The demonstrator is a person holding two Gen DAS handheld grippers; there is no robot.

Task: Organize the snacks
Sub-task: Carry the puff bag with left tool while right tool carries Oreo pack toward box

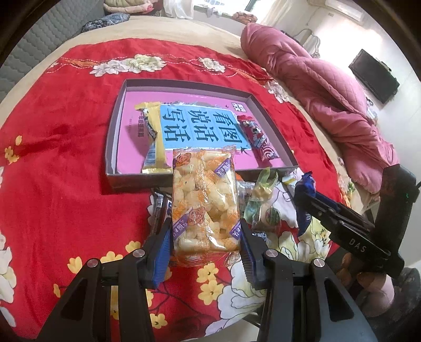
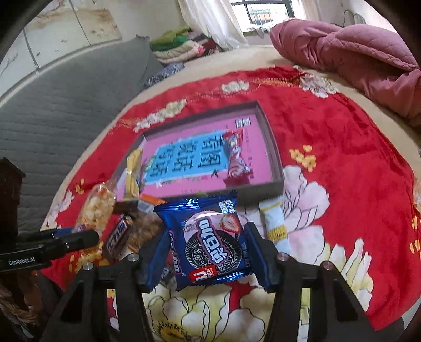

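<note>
The left hand-held gripper [image 1: 204, 240] is closed on a clear bag of puffed snacks [image 1: 204, 200], held just near of the box [image 1: 115, 136] on the red blanket [image 1: 60, 157]. The right hand-held gripper [image 2: 206, 256] grips a blue cookie packet [image 2: 208, 239]. Inside the box a yellow wrapper [image 1: 152, 136] lies left, a red wrapper [image 1: 256, 138] right.

A home bedroom. A bed [image 1: 184, 29] carries a red floral blanket [image 1: 65, 131] and a pink quilt [image 1: 329, 92]. Folded clothes [image 2: 179, 44] sit by the curtained window [image 2: 265, 13].
</note>
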